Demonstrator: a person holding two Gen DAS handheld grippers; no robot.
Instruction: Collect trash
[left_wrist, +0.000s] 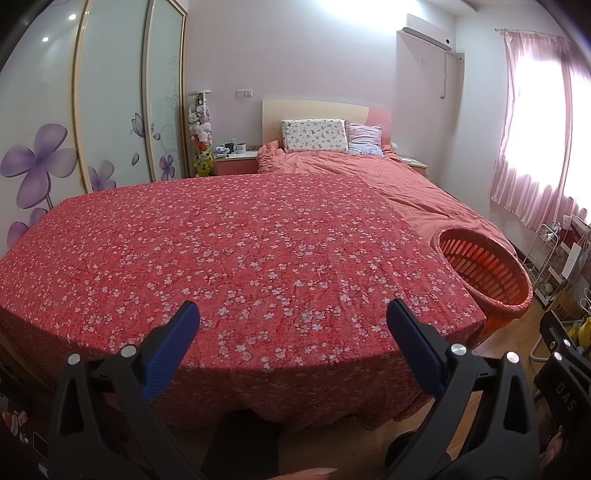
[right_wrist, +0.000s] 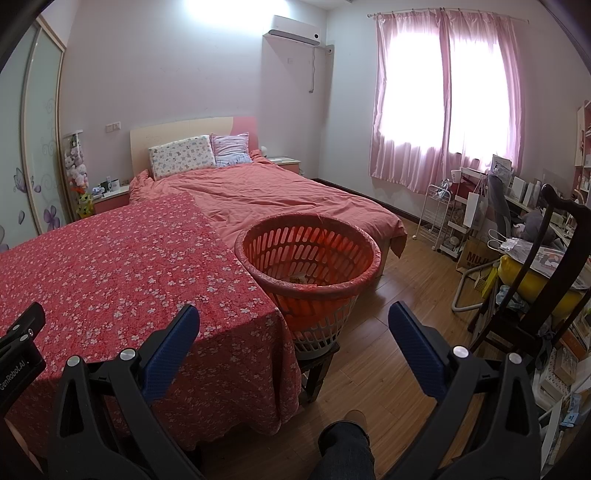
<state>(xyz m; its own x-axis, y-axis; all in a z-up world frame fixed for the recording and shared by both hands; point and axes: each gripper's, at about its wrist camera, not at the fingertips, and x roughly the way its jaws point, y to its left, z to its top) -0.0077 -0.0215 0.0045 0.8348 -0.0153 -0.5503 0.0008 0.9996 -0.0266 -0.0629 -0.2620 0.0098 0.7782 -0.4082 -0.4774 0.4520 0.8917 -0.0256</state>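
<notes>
An orange slatted basket (right_wrist: 308, 258) lined with an orange bag stands on a small stool at the right corner of a table covered by a red flowered cloth (left_wrist: 229, 258). Some crumpled scraps (right_wrist: 299, 277) lie in the basket's bottom. The basket also shows in the left wrist view (left_wrist: 487, 273). No trash shows on the cloth. My left gripper (left_wrist: 293, 321) is open and empty above the cloth's near edge. My right gripper (right_wrist: 293, 321) is open and empty, held in front of the basket. The left gripper's body shows at the right wrist view's left edge (right_wrist: 18, 347).
A bed with a coral quilt (right_wrist: 266, 199) lies behind the table. A wardrobe (left_wrist: 110, 110) stands at the left. A dark wooden chair (right_wrist: 535, 266), a white rack (right_wrist: 439, 218) and a cluttered desk stand at the right. Wooden floor (right_wrist: 399, 295) lies between the basket and the chair.
</notes>
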